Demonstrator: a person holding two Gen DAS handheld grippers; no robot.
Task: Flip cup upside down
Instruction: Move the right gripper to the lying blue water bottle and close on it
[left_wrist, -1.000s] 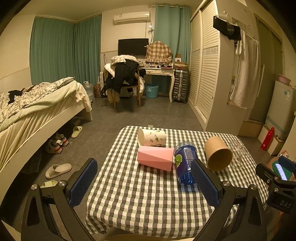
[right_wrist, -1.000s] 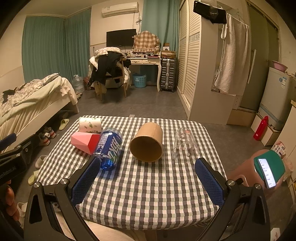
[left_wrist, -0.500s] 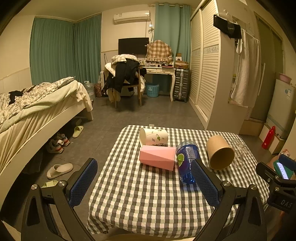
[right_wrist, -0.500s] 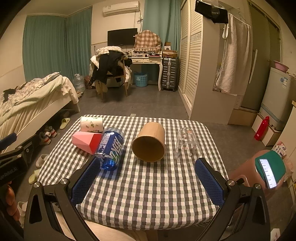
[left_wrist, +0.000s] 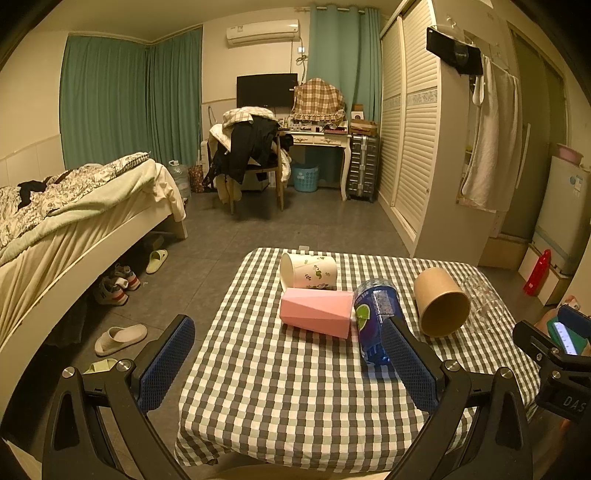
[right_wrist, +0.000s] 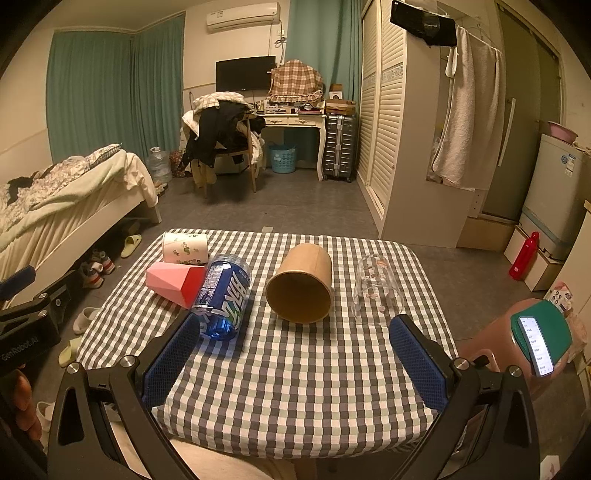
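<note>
Several cups lie on their sides on the checked table (right_wrist: 295, 387): a white floral cup (right_wrist: 185, 248), a pink faceted cup (right_wrist: 173, 278), a blue plastic cup (right_wrist: 223, 295), a brown paper cup (right_wrist: 301, 282) and a clear glass (right_wrist: 375, 290). In the left wrist view the same row shows: white floral cup (left_wrist: 308, 270), pink cup (left_wrist: 316, 312), blue cup (left_wrist: 375, 319), brown cup (left_wrist: 439, 301), clear glass (left_wrist: 484, 304). My left gripper (left_wrist: 284, 362) hovers open near the table's front left. My right gripper (right_wrist: 295, 356) is open before the brown cup. Neither holds anything.
A bed (left_wrist: 74, 214) stands at the left with shoes and slippers (left_wrist: 120, 338) on the floor beside it. A chair piled with clothes (left_wrist: 251, 155) and a desk are at the back. A wardrobe (left_wrist: 417, 147) is on the right. A phone (right_wrist: 535, 345) sits on a pink stool.
Both grippers have drifted back and slightly up from the table; the cups sit a little farther off in view. Nothing on the table has moved.
</note>
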